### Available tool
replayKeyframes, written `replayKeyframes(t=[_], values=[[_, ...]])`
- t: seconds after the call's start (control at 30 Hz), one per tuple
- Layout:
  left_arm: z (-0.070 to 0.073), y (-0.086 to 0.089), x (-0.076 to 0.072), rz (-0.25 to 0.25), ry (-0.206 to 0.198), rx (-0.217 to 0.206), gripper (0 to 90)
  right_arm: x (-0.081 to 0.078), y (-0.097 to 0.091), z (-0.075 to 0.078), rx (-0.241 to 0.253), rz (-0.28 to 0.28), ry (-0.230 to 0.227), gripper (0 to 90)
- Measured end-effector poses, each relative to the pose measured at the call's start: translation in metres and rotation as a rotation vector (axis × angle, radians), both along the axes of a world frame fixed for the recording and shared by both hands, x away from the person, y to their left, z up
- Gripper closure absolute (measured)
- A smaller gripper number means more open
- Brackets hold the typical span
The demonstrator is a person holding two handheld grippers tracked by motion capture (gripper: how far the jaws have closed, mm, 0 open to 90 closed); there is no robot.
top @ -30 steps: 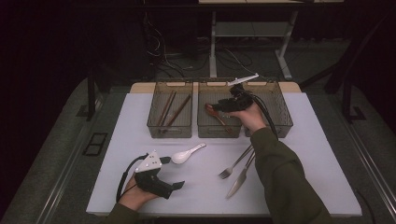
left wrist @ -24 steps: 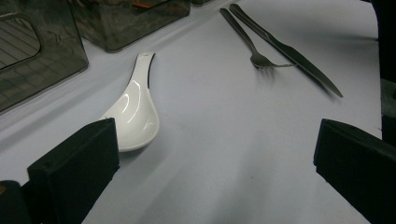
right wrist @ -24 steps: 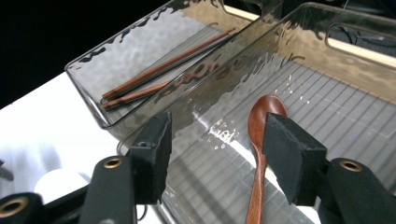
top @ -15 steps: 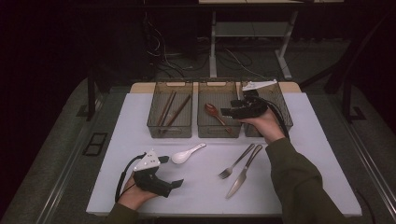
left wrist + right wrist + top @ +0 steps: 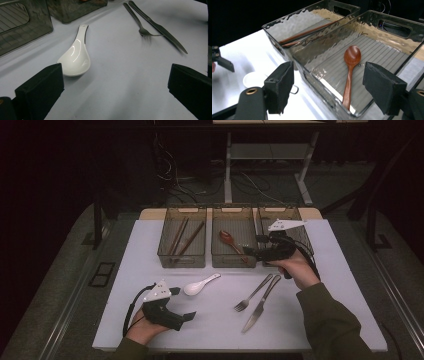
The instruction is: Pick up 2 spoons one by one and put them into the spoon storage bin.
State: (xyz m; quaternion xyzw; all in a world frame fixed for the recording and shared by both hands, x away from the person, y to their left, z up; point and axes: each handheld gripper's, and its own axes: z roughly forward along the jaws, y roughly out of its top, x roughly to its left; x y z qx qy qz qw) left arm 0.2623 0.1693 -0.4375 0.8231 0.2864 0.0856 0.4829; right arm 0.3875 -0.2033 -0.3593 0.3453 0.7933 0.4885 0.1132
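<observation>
Dark surroundings and a white surface (image 5: 320, 320) are shown, with three clear bins set along the far edge: chopsticks (image 5: 183, 238) in the left bin (image 5: 165, 256), a wooden spoon (image 5: 231, 242) lying flat in the middle bin (image 5: 220, 258), and the right bin (image 5: 301, 227) partly hidden behind the right hand-held gripper (image 5: 251, 252). A white ceramic spoon (image 5: 199, 284), a fork (image 5: 254, 292) and a knife (image 5: 260, 303) are left loose on the surface.

Risks are judged as follows. The near wall of the middle bin could be struck by the right hand-held gripper if it is drawn back low, since its jaws are held just over that wall. The glazed white spoon could slip or skid away if it is pinched on its rounded bowl instead of its handle. The fork and knife lie touching side by side, so one could be dragged when the other is lifted.

The right hand-held gripper has just been opening; its jaws are spread wide and nothing is held between them, the wooden spoon being seen below in the bin. The left hand-held gripper (image 5: 186, 317) is also spread and empty, resting low on the surface with the white spoon just ahead of its left jaw, apart from it.
</observation>
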Motion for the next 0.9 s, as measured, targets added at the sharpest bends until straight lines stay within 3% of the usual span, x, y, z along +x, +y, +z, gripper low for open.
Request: replayKeyframes(t=[0.4, 0.9], values=[[-0.001, -0.001, -0.001, -0.009, -0.011, 0.013, 0.0, -0.033, -0.012, -0.019, -0.018, 0.017, -0.018, 18.8], [0.001, -0.001, -0.002, -0.010, -0.014, 0.019, 0.0, -0.072, -0.038, -0.047, -0.034, -0.020, -0.014, 17.5]])
